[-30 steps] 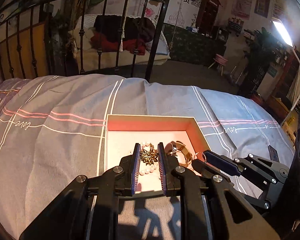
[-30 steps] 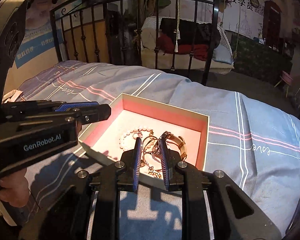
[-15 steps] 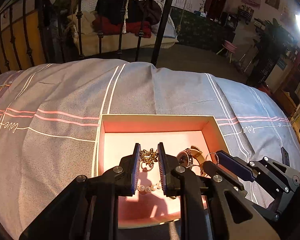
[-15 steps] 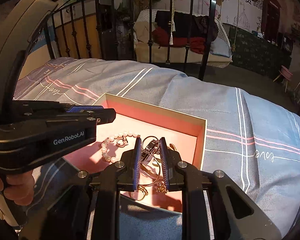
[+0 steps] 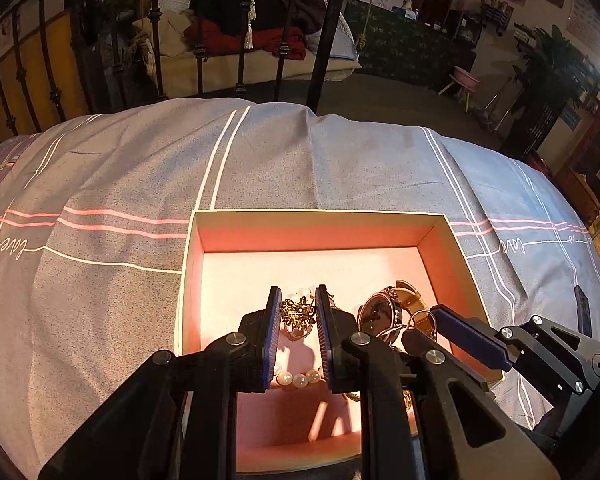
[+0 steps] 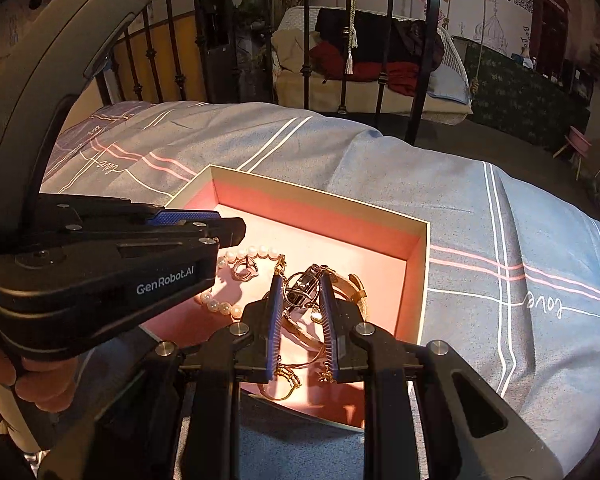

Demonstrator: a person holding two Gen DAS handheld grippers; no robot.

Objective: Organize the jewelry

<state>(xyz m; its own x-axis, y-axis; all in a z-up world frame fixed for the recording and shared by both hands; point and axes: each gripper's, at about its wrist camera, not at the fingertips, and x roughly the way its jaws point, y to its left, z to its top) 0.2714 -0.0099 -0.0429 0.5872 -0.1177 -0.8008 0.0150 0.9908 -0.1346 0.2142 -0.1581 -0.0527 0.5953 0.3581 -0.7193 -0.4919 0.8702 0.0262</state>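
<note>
An open pink-lined box (image 5: pixel 316 232) (image 6: pixel 416 264) lies on the bed. My left gripper (image 5: pixel 298 314) is shut on a gold flower brooch (image 5: pixel 298 314) and holds it over the box. A pearl bracelet (image 5: pixel 300 379) (image 6: pixel 252 251) lies on the box floor beneath. My right gripper (image 6: pixel 302 292) is shut on a silver ring piece (image 6: pixel 300 292) above a watch with a tan strap (image 5: pixel 378 314) (image 6: pixel 354 286). Gold chains and hoops (image 6: pixel 288 380) lie under the right gripper. The right gripper also shows in the left wrist view (image 5: pixel 428 320).
The bed has a grey and blue striped cover (image 5: pixel 140 184) (image 6: pixel 500 220). A black iron bed rail (image 5: pixel 324 32) (image 6: pixel 424 60) stands at the far edge. A small dark object (image 5: pixel 582 308) lies on the cover right of the box.
Both grippers have moved forward and lower over the box, each still holding its piece. The box now fills more of both views.
</note>
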